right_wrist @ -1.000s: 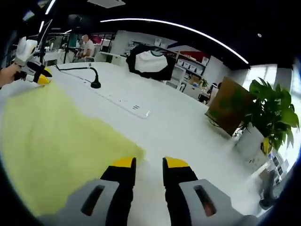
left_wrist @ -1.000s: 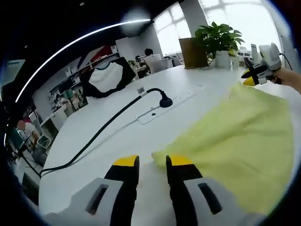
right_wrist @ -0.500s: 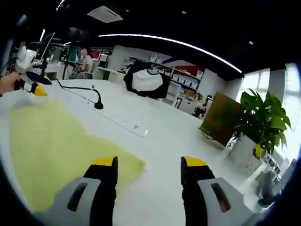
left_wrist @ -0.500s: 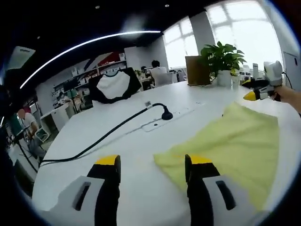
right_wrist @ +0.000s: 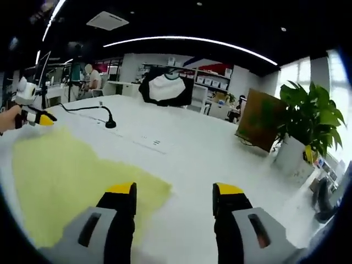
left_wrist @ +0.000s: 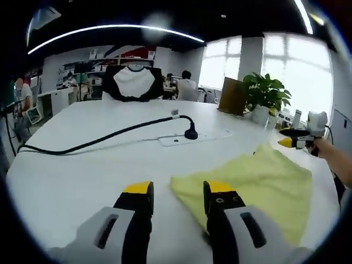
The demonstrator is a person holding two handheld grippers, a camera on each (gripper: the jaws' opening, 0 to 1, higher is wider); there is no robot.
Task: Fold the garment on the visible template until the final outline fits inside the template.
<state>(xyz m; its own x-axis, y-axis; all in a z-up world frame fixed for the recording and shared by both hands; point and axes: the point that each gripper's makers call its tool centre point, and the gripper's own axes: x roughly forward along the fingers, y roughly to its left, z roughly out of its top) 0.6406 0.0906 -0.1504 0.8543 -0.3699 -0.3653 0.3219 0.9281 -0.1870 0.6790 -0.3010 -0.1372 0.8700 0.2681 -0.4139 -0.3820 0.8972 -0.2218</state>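
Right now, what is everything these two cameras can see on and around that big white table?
Yellow cloth: one, pale yellow, flat on the table near both grippers.
White table: one, white, under everything.
Black cable: one, black, running across the table to a plug at a white power strip.
Potted plant: one, green in a white pot, at the table's far edge.
Brown board: one, brown, beside the plant.
Chair: one, black and white, beyond the table.
Left gripper: yellow tips, jaws apart, holding nothing.
Right gripper: yellow tips, jaws wide apart, holding nothing.
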